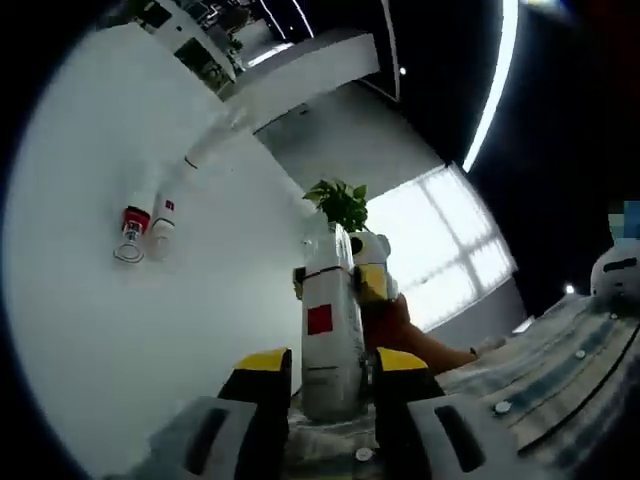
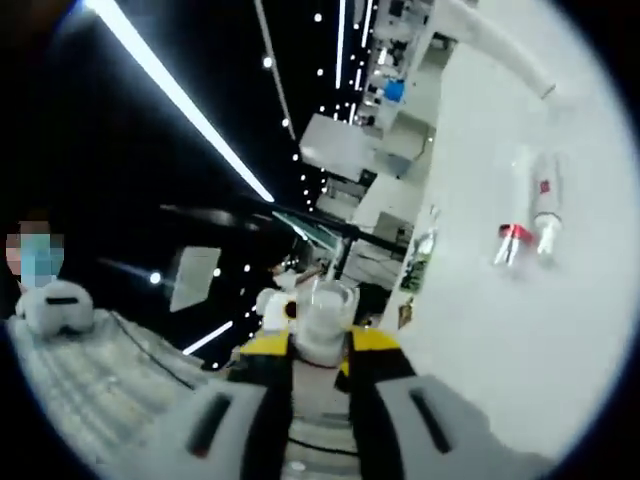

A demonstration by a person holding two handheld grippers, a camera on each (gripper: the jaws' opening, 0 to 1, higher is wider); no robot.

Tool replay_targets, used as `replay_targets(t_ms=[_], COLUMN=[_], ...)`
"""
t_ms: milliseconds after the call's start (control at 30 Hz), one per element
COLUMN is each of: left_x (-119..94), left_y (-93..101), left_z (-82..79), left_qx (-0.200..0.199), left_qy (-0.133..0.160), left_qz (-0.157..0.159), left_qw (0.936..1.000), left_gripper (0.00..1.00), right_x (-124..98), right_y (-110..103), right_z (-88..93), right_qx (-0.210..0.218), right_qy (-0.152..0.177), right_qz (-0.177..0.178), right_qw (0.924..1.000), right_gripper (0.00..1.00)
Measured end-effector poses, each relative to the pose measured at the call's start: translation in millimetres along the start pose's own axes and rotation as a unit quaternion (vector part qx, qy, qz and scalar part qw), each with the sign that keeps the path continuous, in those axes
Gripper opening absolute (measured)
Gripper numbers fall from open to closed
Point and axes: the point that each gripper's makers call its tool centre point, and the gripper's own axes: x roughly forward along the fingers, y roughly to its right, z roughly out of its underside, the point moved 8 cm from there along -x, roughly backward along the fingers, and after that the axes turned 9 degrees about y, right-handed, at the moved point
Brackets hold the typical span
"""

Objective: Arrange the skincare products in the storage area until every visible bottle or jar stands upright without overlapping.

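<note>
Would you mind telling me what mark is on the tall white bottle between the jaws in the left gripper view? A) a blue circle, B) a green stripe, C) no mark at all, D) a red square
D: the tall white bottle, standing between the yellow-tipped jaws of the left gripper, carries a red square on its side.

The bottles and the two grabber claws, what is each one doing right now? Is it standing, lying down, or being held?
Tall white bottle with red square: held between the left gripper's jaws.
Left gripper: shut on that bottle.
White bottle: gripped between the right gripper's jaws.
Right gripper: shut on the white bottle.
Red-capped tube: lying on the white surface.
White tube: lying beside the red-capped tube.
</note>
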Motion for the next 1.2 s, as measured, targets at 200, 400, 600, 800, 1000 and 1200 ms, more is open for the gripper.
replay_targets(t_ms=[200, 400, 600, 800, 1000, 1200], left_x=[8, 9, 11, 11, 16, 19], left_y=[9.7, 10.3, -3.8, -7.0, -9.0, -11.0], left_z=[14.1, 18.3, 9.7, 2.7, -2.0, -0.6], left_qx=[-0.044, -0.026, 0.05, 0.083, 0.162, 0.256], left_qy=[-0.031, -0.038, 0.005, 0.017, -0.01, -0.063], left_qz=[0.049, 0.05, -0.029, -0.078, -0.181, -0.255], left_qw=[0.9974, 0.9977, 0.9983, 0.9933, 0.97, 0.9302], left_gripper=[0.27, 0.23, 0.22, 0.21, 0.21, 0.21], right_x=[-4, -5, -3, -1, 2, 0], right_y=[-8, -4, 9, 14, 19, 26], right_z=[2.3, 4.1, -1.4, -5.7, -5.2, -9.0], right_qx=[0.0, 0.003, 0.007, 0.011, 0.021, 0.053], right_qy=[-0.039, -0.045, -0.01, 0.027, 0.053, 0.097], right_qz=[-0.038, -0.037, 0.029, 0.093, 0.154, 0.189], right_qw=[0.9985, 0.9983, 0.9995, 0.9952, 0.9865, 0.9758], right_gripper=[0.18, 0.19, 0.18, 0.2, 0.22, 0.25])
